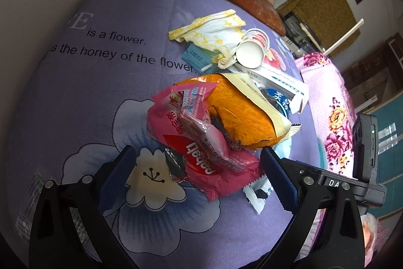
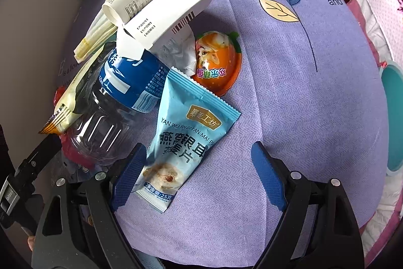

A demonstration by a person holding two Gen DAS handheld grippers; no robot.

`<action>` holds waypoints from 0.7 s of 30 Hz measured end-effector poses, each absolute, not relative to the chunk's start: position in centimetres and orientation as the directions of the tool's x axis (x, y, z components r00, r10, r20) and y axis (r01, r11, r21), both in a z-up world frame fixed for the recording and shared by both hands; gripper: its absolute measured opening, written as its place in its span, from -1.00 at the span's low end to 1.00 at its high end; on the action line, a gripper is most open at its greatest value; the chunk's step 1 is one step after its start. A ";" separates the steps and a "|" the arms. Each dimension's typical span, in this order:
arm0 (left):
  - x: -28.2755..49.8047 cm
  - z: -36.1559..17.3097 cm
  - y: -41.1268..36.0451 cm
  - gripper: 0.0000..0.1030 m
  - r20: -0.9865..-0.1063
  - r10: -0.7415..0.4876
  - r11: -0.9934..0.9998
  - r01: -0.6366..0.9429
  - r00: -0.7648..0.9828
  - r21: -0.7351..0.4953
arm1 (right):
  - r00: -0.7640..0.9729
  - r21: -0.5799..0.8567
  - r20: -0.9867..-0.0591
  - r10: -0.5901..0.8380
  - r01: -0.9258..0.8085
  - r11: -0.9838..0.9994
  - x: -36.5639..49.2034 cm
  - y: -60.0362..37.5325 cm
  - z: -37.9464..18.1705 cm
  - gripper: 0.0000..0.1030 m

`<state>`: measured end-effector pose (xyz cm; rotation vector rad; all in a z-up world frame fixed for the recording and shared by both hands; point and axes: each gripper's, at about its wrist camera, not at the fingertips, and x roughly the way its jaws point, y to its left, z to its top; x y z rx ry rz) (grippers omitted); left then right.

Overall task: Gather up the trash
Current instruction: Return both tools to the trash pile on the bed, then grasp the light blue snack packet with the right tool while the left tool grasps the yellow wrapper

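We see a pile of trash on a purple bed cover [image 1: 83,97]. Our left gripper [image 1: 196,168] has its jaws wide, over a pink wrapper [image 1: 216,168], with an orange bag [image 1: 239,112] and a paper cup [image 1: 252,49] behind it. Our right gripper [image 2: 199,173] also has wide jaws, holding nothing, with a blue packet [image 2: 186,138] lying between them, beside a bottle [image 2: 113,112].
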<state>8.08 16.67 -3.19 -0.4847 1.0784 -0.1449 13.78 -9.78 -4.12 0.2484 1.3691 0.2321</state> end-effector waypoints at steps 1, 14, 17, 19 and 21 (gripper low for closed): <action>8.2 -3.3 16.8 0.92 -0.812 -0.336 0.888 -0.128 0.477 -0.442 | 0.187 0.307 -0.934 0.306 -0.021 0.951 13.9 -9.6 -4.2 0.58; 8.7 -2.2 15.7 0.92 -0.829 -0.234 0.946 -0.077 0.508 -0.314 | 0.262 0.268 -0.925 0.277 -0.068 0.961 13.8 -8.6 -5.0 -0.16; 9.4 -1.4 14.4 0.92 -0.834 -0.205 0.965 -0.037 0.512 -0.260 | 0.261 0.276 -0.921 0.288 -0.082 0.958 13.4 -8.8 -5.0 -0.26; 9.8 -0.8 13.8 0.92 -0.827 -0.189 0.973 -0.015 0.530 -0.231 | 0.258 0.293 -0.917 0.304 -0.082 0.953 13.1 -9.2 -5.1 -0.27; 10.1 0.0 12.9 0.92 -0.817 -0.176 0.980 0.018 0.549 -0.198 | 0.254 0.311 -0.913 0.320 -0.076 0.947 12.8 -10.2 -5.0 -0.27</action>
